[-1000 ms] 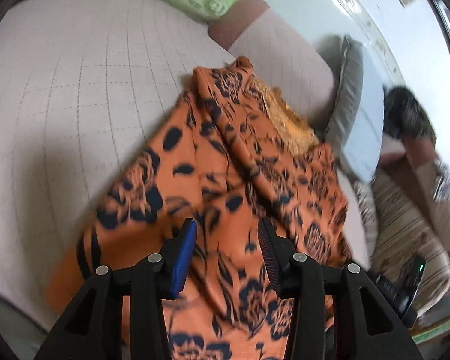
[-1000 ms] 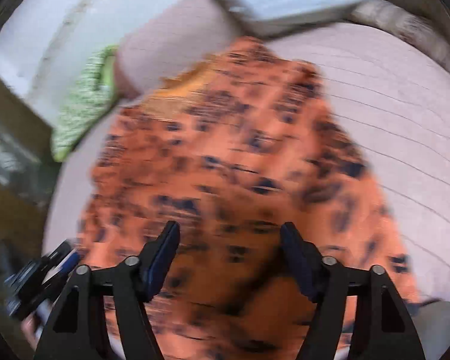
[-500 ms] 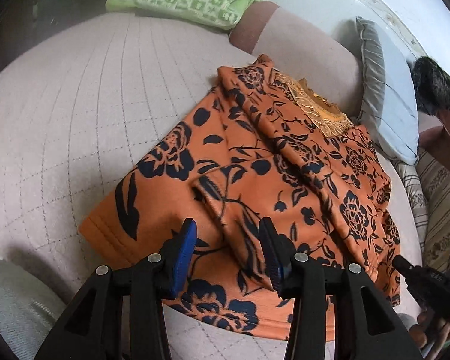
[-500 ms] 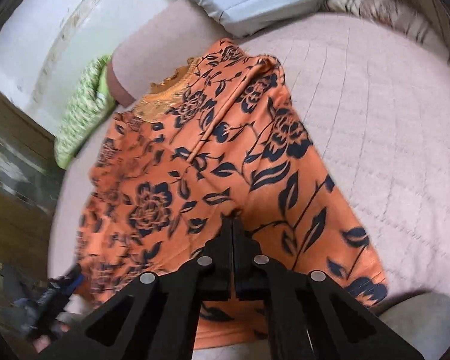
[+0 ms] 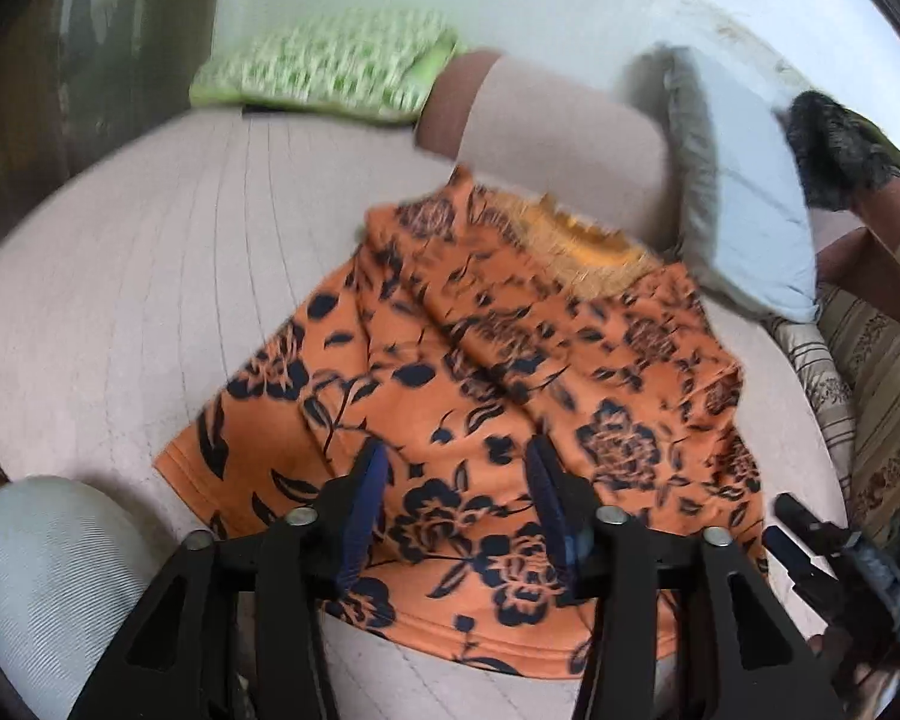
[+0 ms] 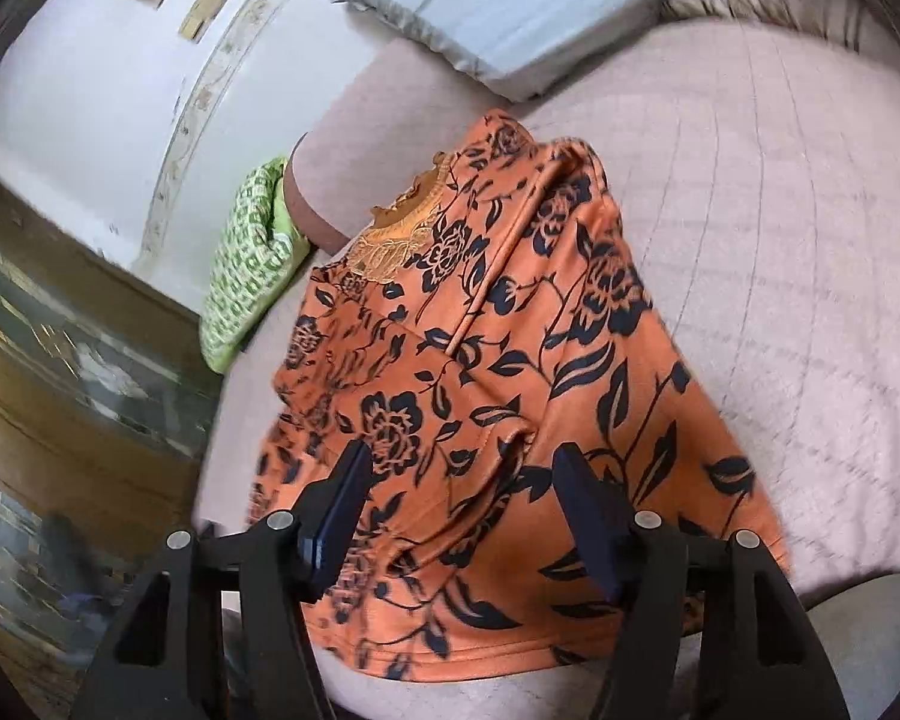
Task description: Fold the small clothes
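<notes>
Now left tool (image 5: 456,483) jaws opening, right tool (image 6: 459,483) jaws opening, both empty; loose shirt (image 6: 486,360) folds may spring undone

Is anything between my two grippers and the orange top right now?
Nothing visible. Left gripper and right gripper, jaws opening and empty, have the orange floral top directly ahead; the pillows lie beyond it.

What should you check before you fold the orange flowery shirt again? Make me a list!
1. Orange shirt lying on the pink quilt: ok.
2. Sides already folded inward: ok.
3. Left gripper free of cloth, jaws opening: ok.
4. Right gripper free of cloth, jaws opening: ok.
5. Shirt smooth: not ok, a small bump sits by the right gripper.
6. Hem edge even: cannot tell, partly hidden.
</notes>
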`<state>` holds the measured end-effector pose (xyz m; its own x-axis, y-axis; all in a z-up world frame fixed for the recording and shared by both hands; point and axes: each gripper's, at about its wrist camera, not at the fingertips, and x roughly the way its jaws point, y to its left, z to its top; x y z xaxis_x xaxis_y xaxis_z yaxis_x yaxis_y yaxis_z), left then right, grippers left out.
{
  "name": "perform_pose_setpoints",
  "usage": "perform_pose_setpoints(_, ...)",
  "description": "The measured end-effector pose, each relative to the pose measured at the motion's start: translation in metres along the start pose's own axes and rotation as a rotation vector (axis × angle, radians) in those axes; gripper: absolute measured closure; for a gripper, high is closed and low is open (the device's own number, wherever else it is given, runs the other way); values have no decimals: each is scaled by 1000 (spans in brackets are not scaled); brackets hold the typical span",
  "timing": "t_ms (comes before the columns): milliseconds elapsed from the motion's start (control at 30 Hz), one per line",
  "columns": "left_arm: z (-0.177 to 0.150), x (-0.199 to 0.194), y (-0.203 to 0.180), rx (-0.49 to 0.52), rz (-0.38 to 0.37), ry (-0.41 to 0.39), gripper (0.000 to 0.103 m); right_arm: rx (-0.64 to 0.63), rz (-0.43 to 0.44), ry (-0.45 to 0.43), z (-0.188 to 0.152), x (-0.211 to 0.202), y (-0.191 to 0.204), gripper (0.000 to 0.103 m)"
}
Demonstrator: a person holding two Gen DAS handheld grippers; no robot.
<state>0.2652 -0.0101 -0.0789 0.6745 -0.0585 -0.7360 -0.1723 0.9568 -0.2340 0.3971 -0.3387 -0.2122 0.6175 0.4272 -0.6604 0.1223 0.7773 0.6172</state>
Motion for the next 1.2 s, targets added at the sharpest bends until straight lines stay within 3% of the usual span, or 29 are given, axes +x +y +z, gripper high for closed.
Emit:
perform_pose_setpoints(67, -4, -14, -8, 33, 23, -12, 48, -62, -46, -29, -4, -6, 10, 38)
perform_pose_setpoints(300, -18, -63, -21, 144, 80, -75, 48, -122, -89, -83, -29, -28, 31, 38)
perform_pose_setpoints(500, -19, -100, -11, 142, 26, -100, 48, -198, -160, -113, -41, -46, 58, 37)
perform_pose_setpoints(633, -19, -121, -6, 154, 23, -137, 48, -199, -150, -164, -41, -69, 73, 24)
perform_pose_setpoints(833, -11, -140, 3, 123, -38, -152, 47, -222, -165, -233, -37, -104, 104, 24)
perform_pose_setpoints(1067, 19, -152, 5, 119, -90, -169, 44, -251, -178, -251, -14, -131, 142, 21)
perform_pose_setpoints(1200, 43, -146, 4, 124, -81, -184, 44, -269, -191, -240, 2, -128, 152, 20)
